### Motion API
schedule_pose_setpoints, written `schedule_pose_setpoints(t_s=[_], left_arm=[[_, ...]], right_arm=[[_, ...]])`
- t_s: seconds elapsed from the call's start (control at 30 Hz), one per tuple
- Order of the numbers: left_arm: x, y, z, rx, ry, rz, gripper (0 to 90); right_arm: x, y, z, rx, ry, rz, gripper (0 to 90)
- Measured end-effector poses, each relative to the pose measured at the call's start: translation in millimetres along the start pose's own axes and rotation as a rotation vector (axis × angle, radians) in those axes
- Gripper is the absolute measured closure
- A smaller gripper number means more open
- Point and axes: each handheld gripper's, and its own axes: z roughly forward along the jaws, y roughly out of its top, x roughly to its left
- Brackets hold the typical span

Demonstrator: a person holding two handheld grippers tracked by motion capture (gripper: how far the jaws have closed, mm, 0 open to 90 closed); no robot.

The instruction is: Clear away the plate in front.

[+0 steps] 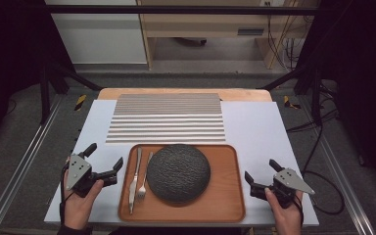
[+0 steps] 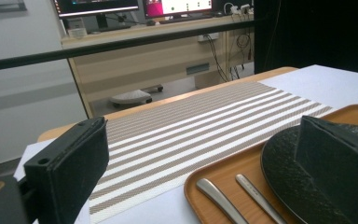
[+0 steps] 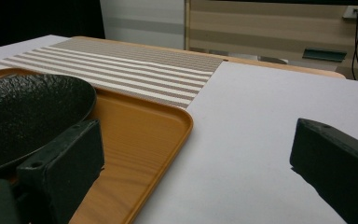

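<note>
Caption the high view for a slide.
Open left gripper and right gripper flank a wooden tray holding a dark plate, knife and fork.

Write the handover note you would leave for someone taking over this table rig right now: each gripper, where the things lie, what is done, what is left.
Left gripper: open, holding nothing, left of the tray.
Right gripper: open, holding nothing, right of the tray.
Dark plate sits on the tray; knife and fork lie beside it at its left.
Striped placemat lies bare behind the tray.
Done: nothing moved off the tray.
Left: probably set plate and cutlery on the placemat.
</note>
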Motion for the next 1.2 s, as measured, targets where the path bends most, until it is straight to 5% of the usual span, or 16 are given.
schedule_pose_setpoints(t_s=[1.2], left_arm=[[40.8,6.3,-27.5,-0.047,0.045,-0.085,2.4]], right_arm=[[-1.1,-0.1,0.0,0.000,0.003,-0.001,3.1]])
